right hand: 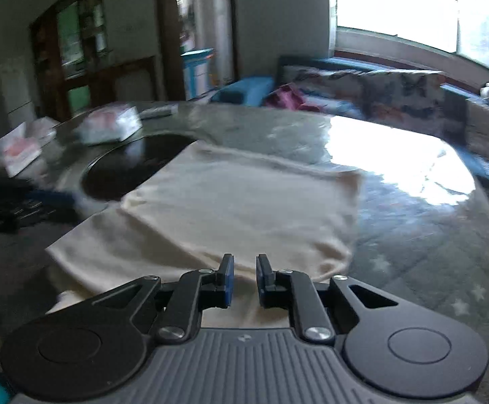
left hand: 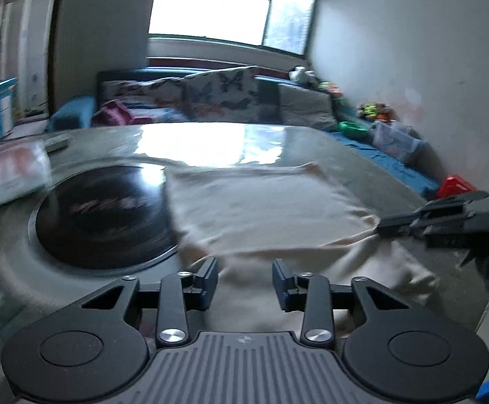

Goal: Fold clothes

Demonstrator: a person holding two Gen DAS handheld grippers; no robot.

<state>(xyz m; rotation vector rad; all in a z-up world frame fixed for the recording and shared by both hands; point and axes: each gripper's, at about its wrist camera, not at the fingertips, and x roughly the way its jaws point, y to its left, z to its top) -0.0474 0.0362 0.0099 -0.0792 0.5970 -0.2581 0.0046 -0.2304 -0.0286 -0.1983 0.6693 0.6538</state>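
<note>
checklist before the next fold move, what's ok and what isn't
1. Left tongs open above the cloth: ok.
2. Right tongs gripping the cloth's near edge: cannot tell; only a narrow gap shows between the pads.
3. Cloth lying flat on the table: not ok; the near edge is rumpled.
4. Cloth off the dark disc: not ok; one side overlaps it.
5. White packs apart from the cloth: ok.

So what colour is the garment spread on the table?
Cream, plain with no pattern: the cream cloth garment shows best in the right wrist view.
</note>
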